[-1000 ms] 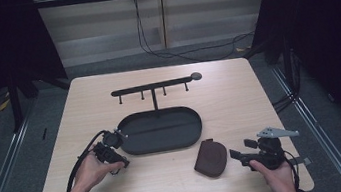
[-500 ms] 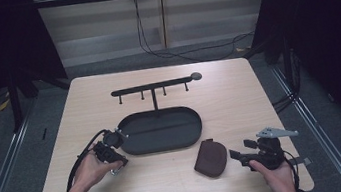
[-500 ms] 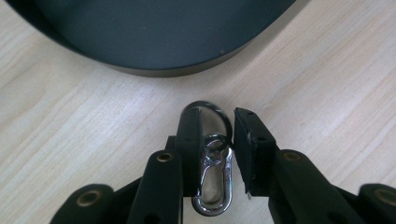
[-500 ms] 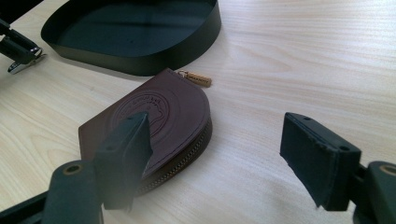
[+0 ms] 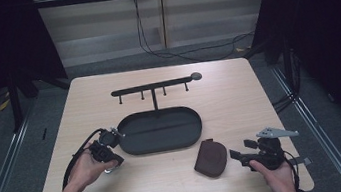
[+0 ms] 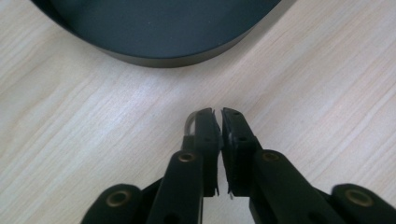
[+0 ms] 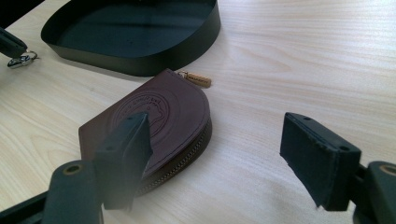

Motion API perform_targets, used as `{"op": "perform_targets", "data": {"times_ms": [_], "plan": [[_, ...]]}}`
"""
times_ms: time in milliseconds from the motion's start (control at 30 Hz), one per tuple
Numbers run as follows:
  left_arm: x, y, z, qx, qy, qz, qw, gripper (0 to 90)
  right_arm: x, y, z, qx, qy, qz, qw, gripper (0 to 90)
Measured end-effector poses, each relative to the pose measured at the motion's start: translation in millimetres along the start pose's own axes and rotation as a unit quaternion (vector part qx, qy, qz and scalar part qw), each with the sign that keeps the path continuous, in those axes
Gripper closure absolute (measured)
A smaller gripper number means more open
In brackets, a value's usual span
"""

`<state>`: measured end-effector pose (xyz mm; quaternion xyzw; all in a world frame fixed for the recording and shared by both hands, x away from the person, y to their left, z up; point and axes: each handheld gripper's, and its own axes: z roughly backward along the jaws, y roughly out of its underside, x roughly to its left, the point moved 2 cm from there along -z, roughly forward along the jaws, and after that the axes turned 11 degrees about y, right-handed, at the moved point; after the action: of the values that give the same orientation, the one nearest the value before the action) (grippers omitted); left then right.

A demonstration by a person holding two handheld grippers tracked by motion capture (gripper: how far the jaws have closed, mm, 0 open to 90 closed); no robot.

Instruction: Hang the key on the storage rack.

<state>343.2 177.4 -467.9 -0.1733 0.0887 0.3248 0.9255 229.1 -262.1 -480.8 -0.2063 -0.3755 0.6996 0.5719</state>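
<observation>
Item, brown pouch point(image 7: 154, 119): between your right gripper's point(image 7: 219, 158) wide jaws, square up before closing (left gripper point(image 6: 219, 122) pinches a thin metal ring point(image 6: 189, 125)).

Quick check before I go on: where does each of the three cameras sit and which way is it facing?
High view: above the person's side, facing forward and down on the table; both hands, left gripper, right gripper.
Left gripper view: on that gripper, looking along near-closed jaws at the tray edge.
Right gripper view: along open jaws at the pouch.
Shared: tray in all three; pouch in high and right gripper views.
</observation>
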Motion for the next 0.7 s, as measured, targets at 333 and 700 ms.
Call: {"op": "perform_targets", "data": {"times_ms": [333, 700], "plan": [[9.1, 3.4, 5.3, 0.005, -0.007, 0.015, 0.9998, 87.6, 0.2, 0.0, -0.3, 0.001, -0.002, 0.000, 1.0000, 24.7], [21.8, 7.2, 13.3, 0.008, -0.015, 0.034, 0.9993, 87.8, 0.5, 0.1, -0.3, 0.002, -0.002, 0.002, 1.0000, 24.7]]}}
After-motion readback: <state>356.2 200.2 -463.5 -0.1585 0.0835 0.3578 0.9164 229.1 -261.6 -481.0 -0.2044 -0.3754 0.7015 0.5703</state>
